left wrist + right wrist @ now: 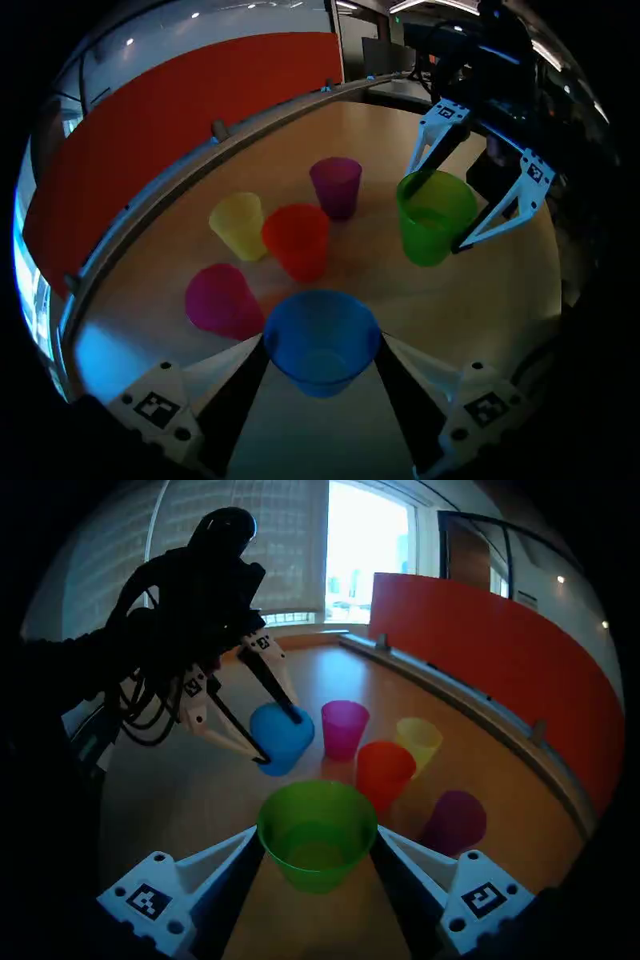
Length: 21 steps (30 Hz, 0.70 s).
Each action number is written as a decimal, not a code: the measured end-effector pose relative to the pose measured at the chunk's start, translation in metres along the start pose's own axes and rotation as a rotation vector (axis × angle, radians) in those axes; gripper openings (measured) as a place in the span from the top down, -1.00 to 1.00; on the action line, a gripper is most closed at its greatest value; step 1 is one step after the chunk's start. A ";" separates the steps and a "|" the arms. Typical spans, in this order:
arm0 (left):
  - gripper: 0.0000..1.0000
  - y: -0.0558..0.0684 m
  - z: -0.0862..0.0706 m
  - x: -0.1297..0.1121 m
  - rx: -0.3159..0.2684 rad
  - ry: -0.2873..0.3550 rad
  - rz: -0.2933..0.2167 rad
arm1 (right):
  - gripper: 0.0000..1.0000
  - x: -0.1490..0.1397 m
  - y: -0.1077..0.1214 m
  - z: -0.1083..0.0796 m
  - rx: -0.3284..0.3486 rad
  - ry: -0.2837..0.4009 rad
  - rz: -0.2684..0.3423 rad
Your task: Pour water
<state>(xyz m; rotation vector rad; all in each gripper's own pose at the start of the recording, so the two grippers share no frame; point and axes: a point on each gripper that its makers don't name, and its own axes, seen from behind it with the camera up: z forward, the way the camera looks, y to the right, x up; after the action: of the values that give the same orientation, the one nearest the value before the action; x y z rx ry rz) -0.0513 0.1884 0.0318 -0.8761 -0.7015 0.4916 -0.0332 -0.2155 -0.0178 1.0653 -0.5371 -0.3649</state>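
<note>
Left gripper (320, 342) jaws pinch a blue cup (322, 364), right gripper (318, 832) jaws pinch a green cup (316, 860); rims well apart, so tilting now likely spills onto the surface (496, 308)

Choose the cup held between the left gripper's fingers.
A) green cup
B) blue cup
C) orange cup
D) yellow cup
B: in the left gripper view the blue cup sits between the fingers of the left gripper, while the right gripper holds the green cup.
</note>
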 end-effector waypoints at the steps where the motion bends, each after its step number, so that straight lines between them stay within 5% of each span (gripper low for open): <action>1: -0.76 0.000 0.002 -0.001 -0.003 0.001 -0.004 | -0.79 -0.001 0.001 0.001 -0.001 -0.001 0.001; 21: -0.75 0.012 0.027 0.000 -0.060 0.027 -0.040 | -0.80 -0.005 0.009 0.003 -0.018 -0.005 0.009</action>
<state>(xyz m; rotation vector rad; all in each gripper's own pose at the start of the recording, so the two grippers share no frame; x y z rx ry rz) -0.0725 0.2097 0.0339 -0.9221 -0.7111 0.4246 -0.0389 -0.2111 -0.0099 1.0441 -0.5422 -0.3637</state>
